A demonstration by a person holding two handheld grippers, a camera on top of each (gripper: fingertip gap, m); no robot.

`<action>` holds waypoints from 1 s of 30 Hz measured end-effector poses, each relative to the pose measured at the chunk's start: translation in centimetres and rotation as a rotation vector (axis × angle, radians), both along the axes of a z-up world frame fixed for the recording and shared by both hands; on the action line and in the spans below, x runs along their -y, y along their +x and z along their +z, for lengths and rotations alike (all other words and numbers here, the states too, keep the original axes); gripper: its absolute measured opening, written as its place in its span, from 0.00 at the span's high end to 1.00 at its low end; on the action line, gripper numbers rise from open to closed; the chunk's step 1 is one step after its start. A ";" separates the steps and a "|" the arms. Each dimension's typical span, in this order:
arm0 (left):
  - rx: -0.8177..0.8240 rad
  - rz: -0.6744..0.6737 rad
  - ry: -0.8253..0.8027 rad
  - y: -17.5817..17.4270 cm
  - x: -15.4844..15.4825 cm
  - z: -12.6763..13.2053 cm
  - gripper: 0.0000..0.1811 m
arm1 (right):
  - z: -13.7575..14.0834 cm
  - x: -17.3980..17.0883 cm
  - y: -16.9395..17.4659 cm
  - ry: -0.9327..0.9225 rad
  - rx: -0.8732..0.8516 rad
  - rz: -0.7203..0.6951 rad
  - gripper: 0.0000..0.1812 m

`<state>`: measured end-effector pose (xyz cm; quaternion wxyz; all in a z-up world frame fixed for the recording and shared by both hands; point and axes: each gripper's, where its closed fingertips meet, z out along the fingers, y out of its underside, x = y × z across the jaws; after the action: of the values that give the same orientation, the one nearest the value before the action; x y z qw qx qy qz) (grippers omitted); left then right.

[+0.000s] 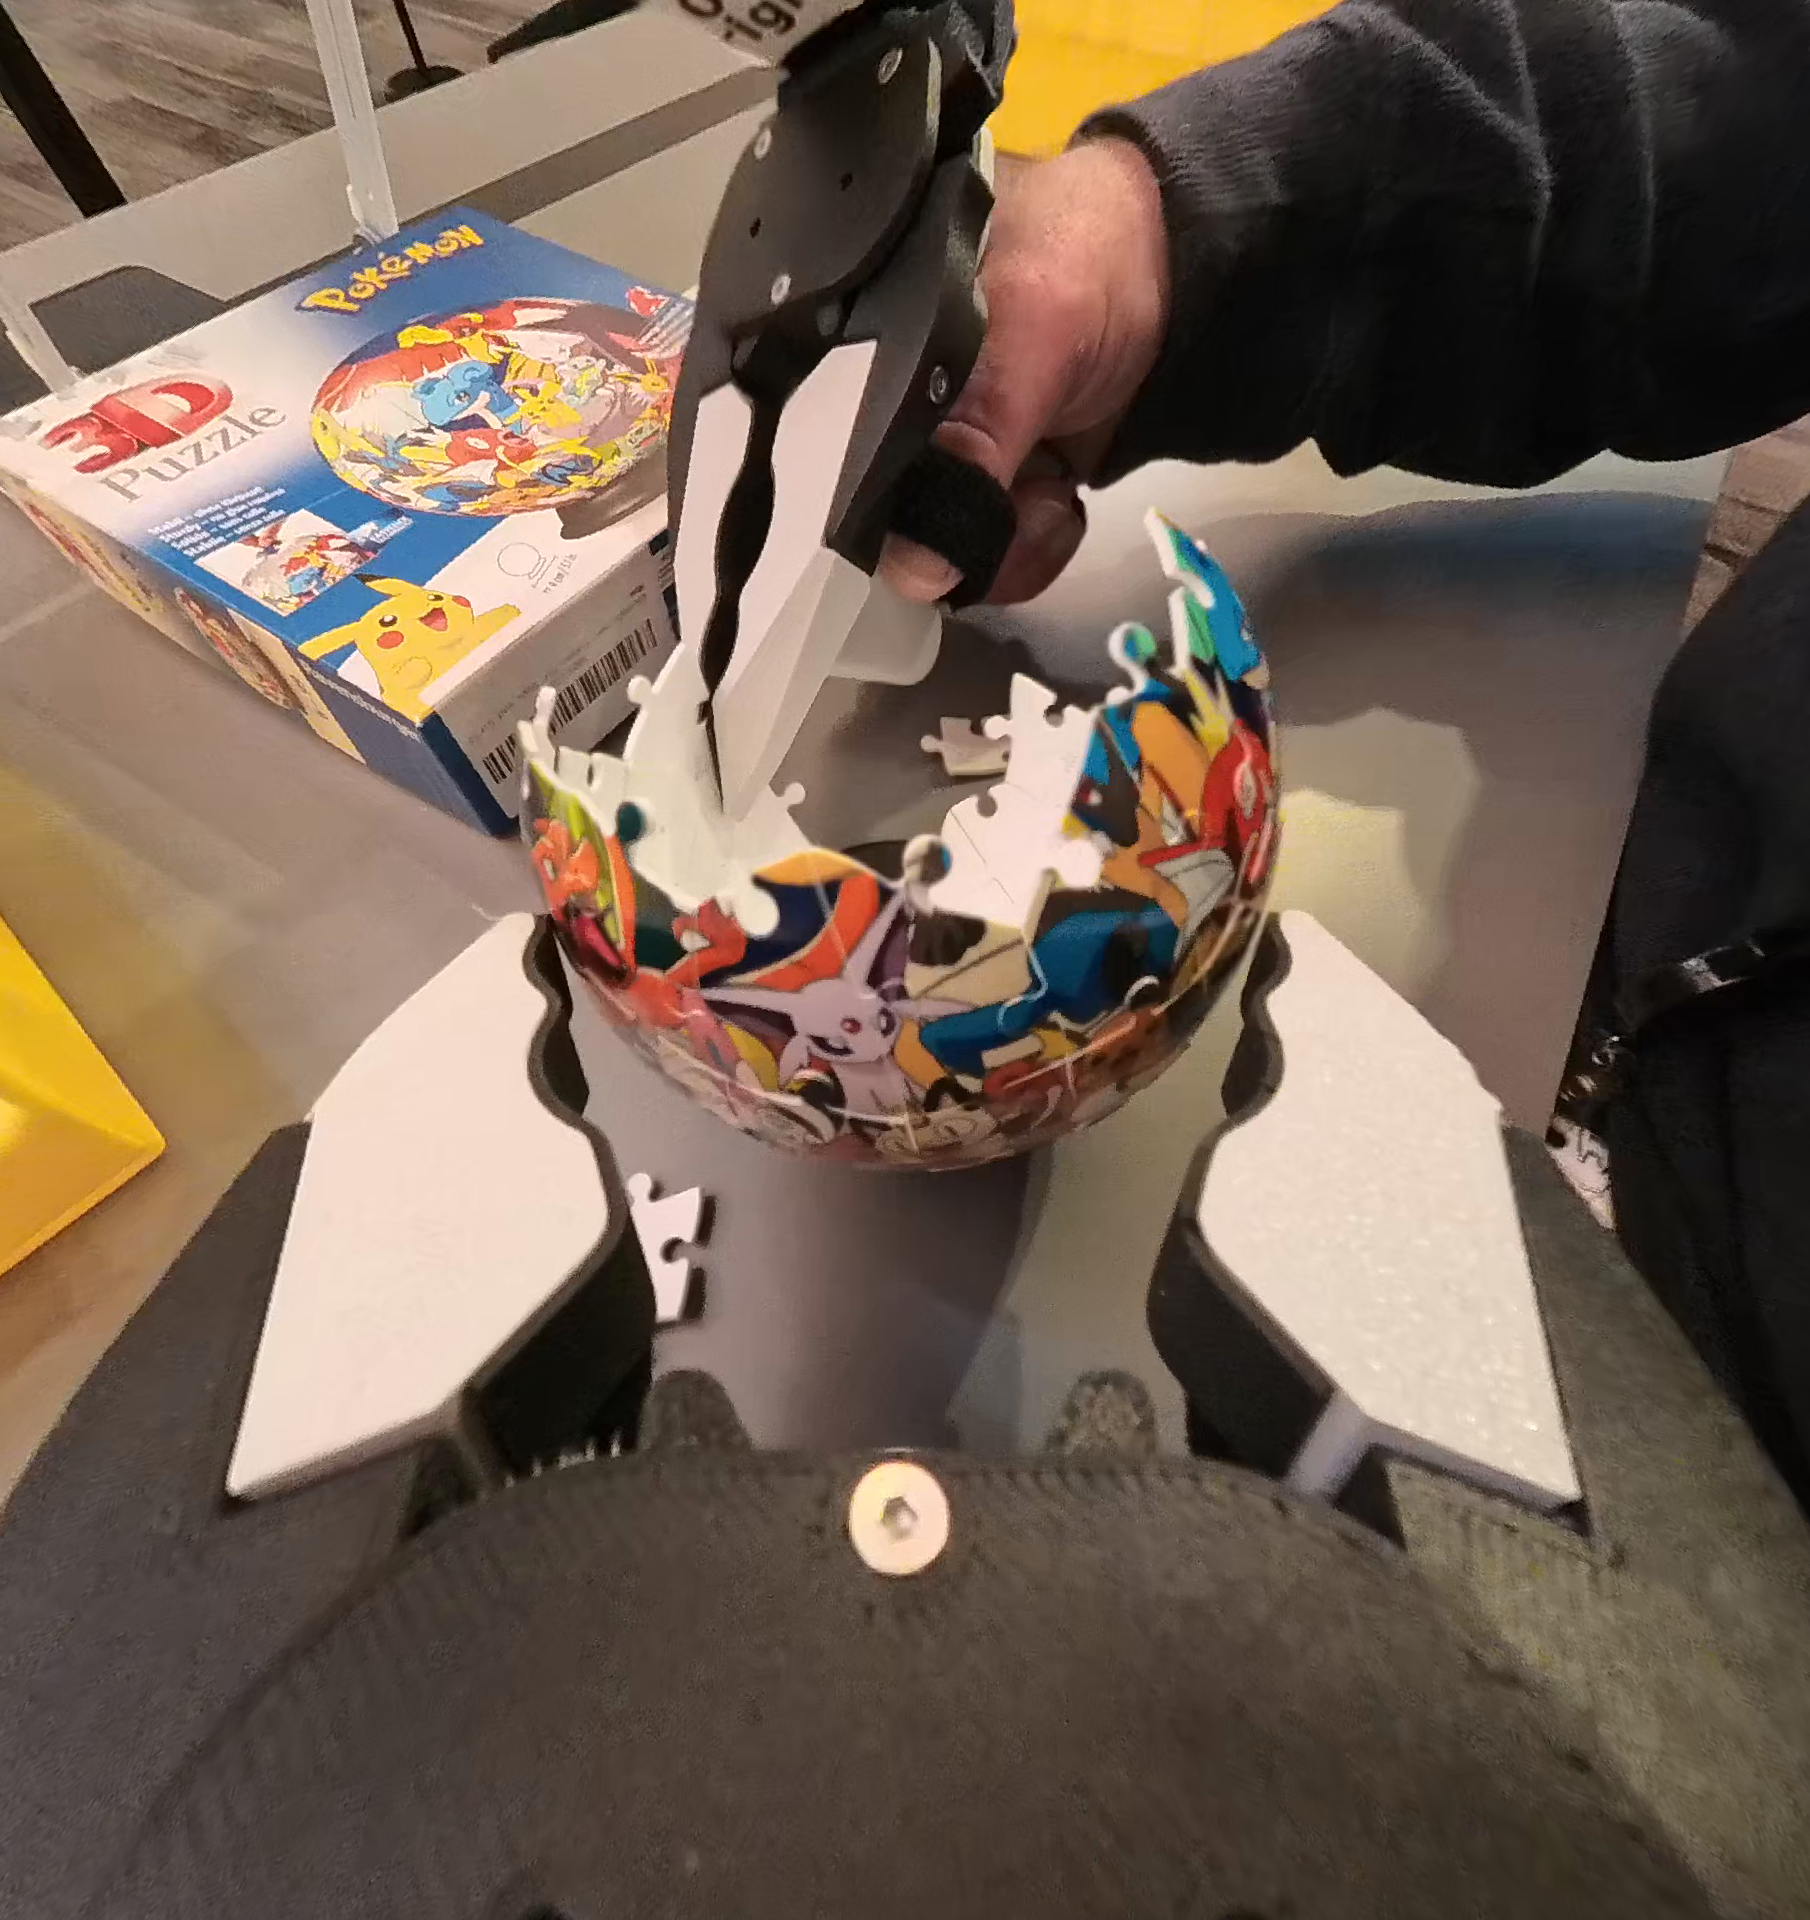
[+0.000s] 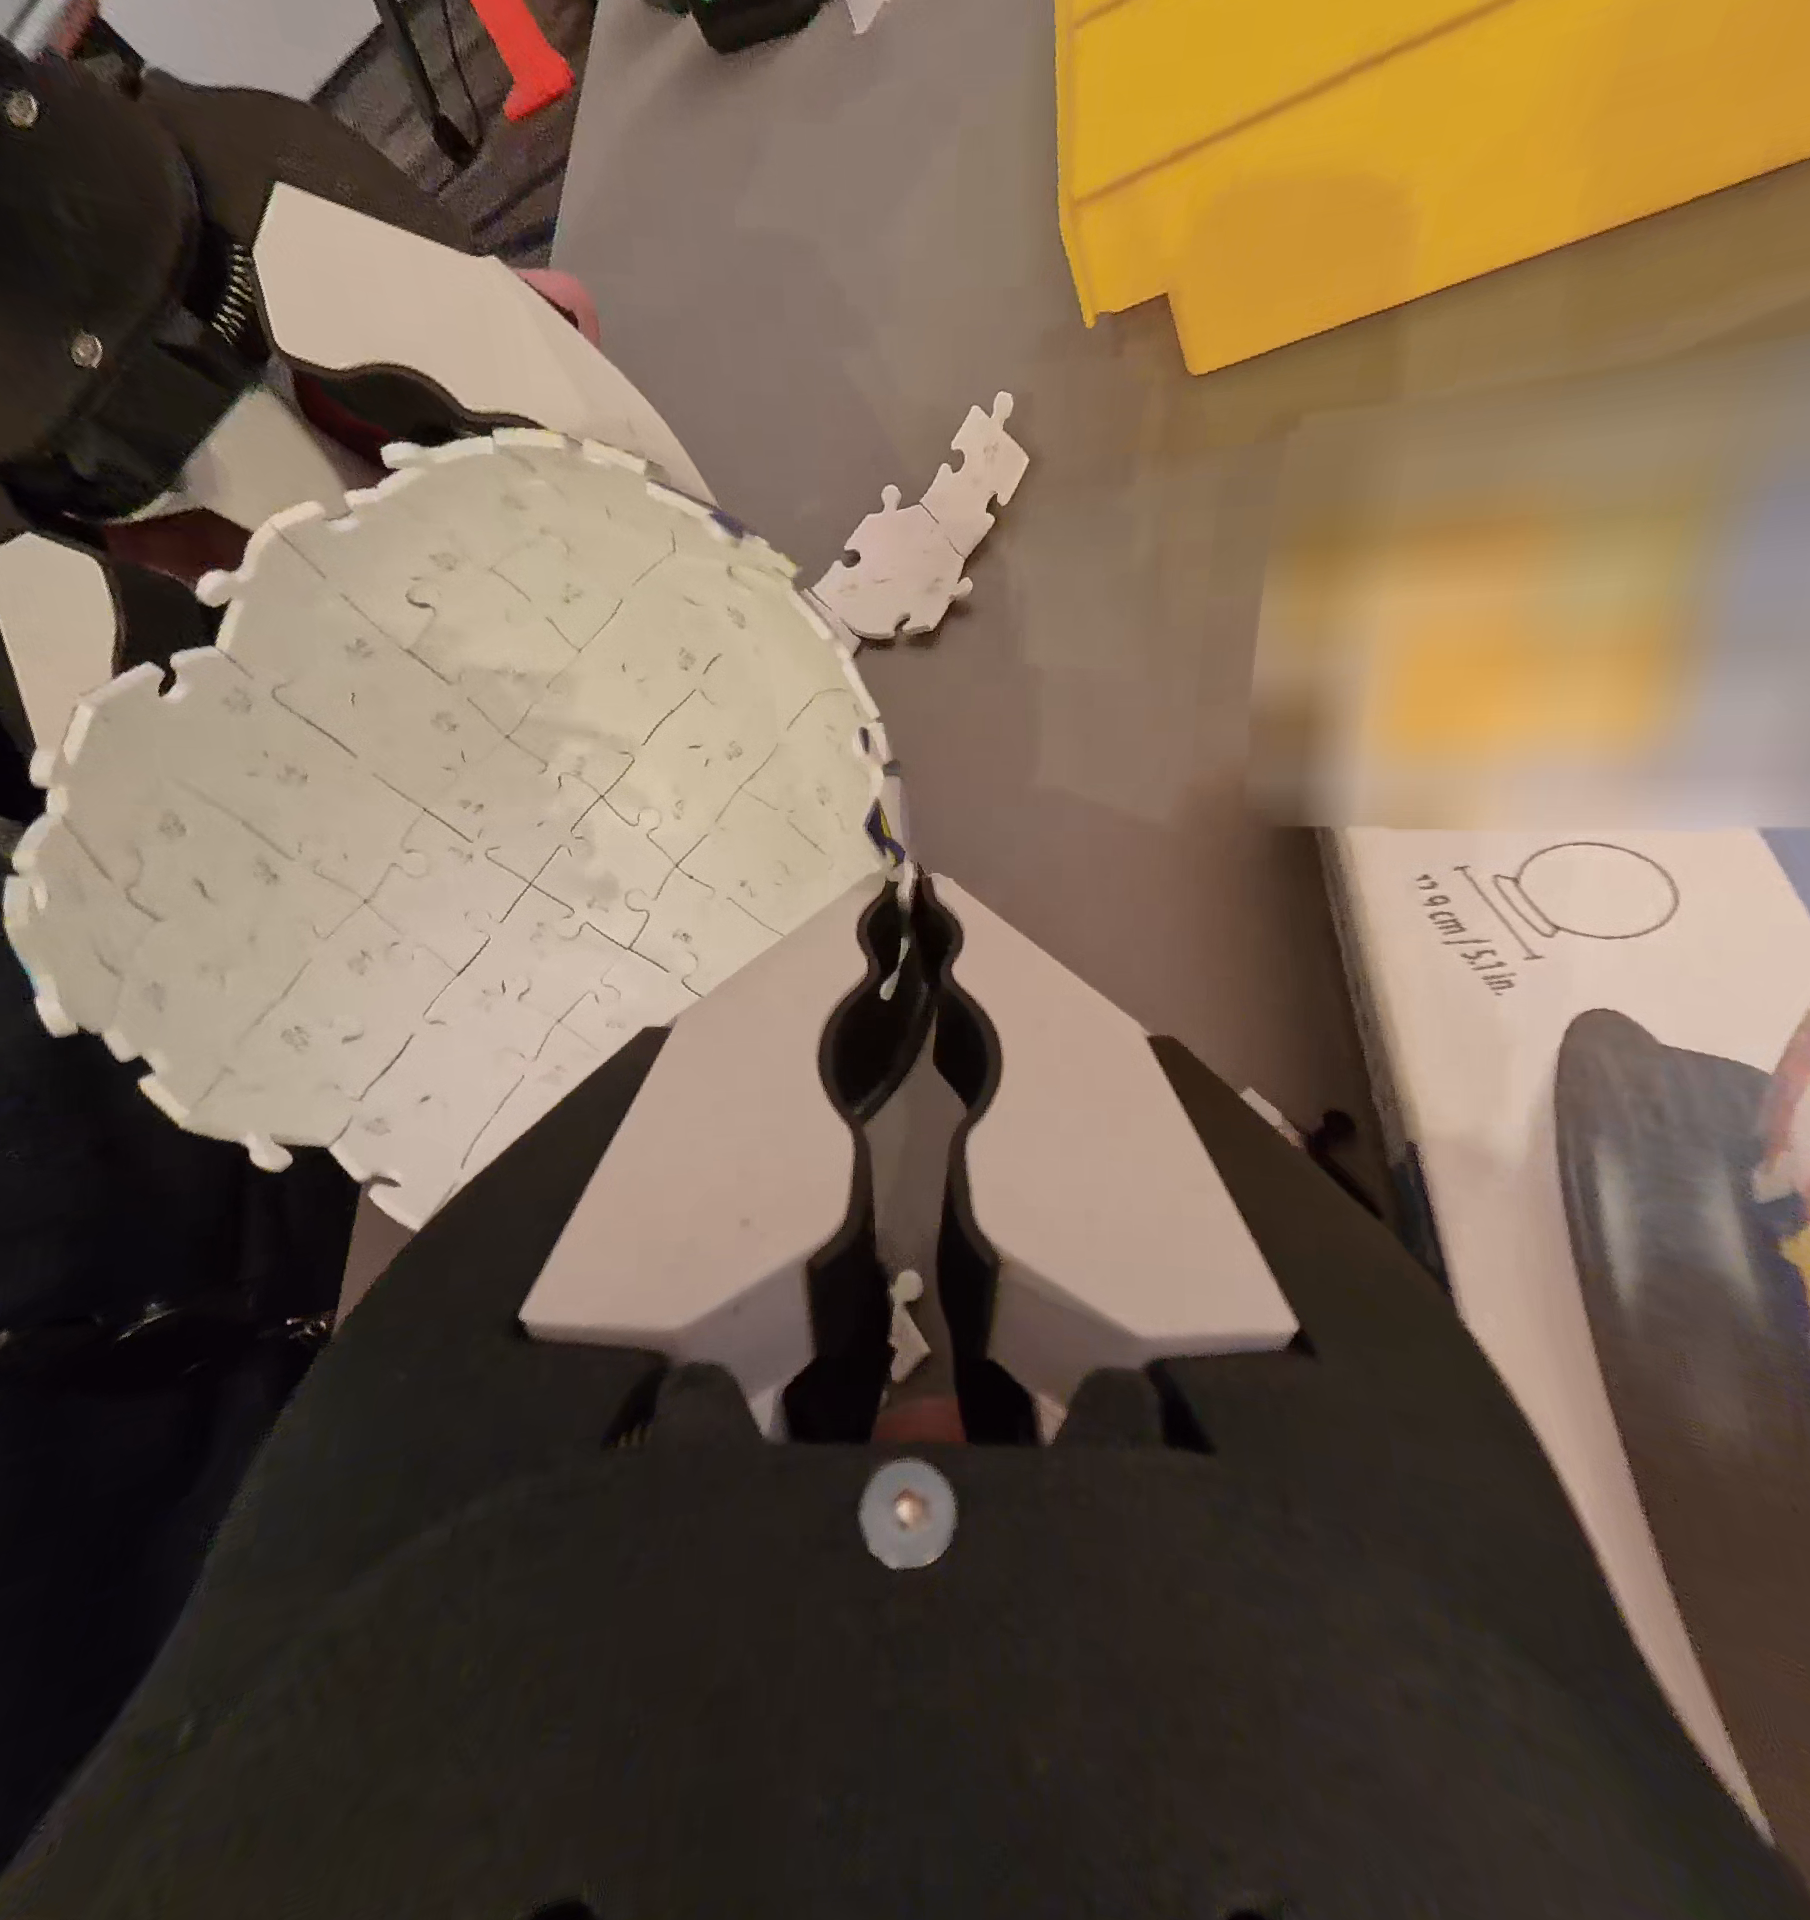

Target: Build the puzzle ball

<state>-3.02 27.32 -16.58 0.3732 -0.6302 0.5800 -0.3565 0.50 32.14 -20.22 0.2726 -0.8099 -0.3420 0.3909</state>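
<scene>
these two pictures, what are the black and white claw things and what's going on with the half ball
The claws are hand-held grippers, one per hand, each with a camera looking along its fingers. The left wrist view shows the left gripper open around the half-built puzzle ball, while the right gripper comes down from above. The right wrist view looks into the ball's white inside; its fingers are pinched shut on a piece at the rim. On the grey table lie the puzzle box, loose white pieces and a yellow bin.

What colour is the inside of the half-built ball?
Plain white inside the puzzle ball, seen best in the right wrist view.
</scene>
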 end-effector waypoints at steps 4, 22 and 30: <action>0.024 0.016 -0.027 -0.5 0.2 0.2 0.34 | -0.1 0.2 -0.9 -0.028 -0.043 0.018 1.00; 0.066 0.072 -0.072 -1.5 0.9 0.9 0.32 | -1.1 1.4 -3.9 -0.088 -0.019 0.112 0.92; 0.066 0.066 -0.072 -1.5 0.9 0.8 0.32 | -0.2 0.8 -1.8 -0.063 0.005 0.070 0.84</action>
<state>-4.54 26.46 -15.74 0.3809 -0.6499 0.5329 -0.3854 -1.28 31.36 -20.42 0.2323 -0.8064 -0.3584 0.4090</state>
